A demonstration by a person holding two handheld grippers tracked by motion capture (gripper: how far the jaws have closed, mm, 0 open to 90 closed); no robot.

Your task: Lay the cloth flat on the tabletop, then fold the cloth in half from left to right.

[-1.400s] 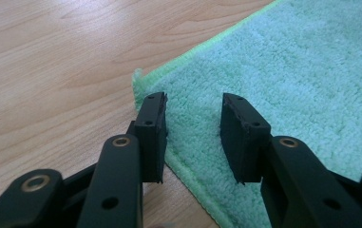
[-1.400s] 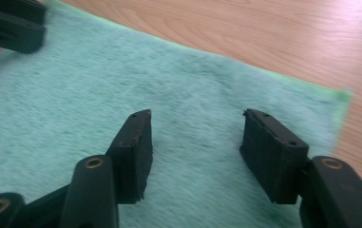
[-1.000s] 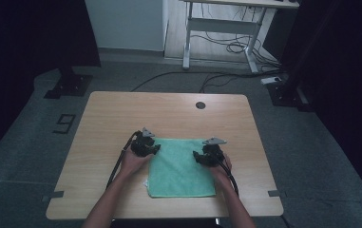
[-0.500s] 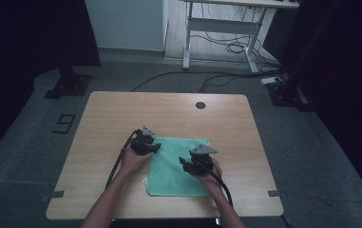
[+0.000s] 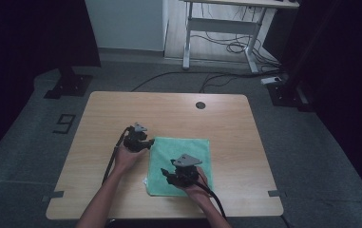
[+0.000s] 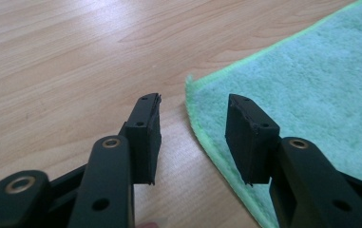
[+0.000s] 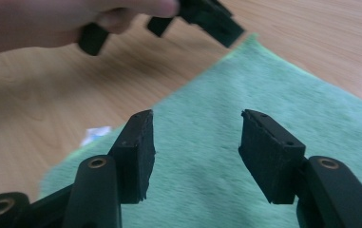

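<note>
Green towel (image 5: 181,164) flat on table (image 5: 169,111), near edge; both tools empty.
Left gripper (image 6: 193,128) jaws, just opening, straddle the far-left corner; right gripper (image 7: 195,142) gapes above the near half. Risk: a pad catches one layer, bunching the cloth.

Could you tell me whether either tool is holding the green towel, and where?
Neither: the left tool straddles the towel's corner with jaws open; the right tool hovers open above it.
</note>
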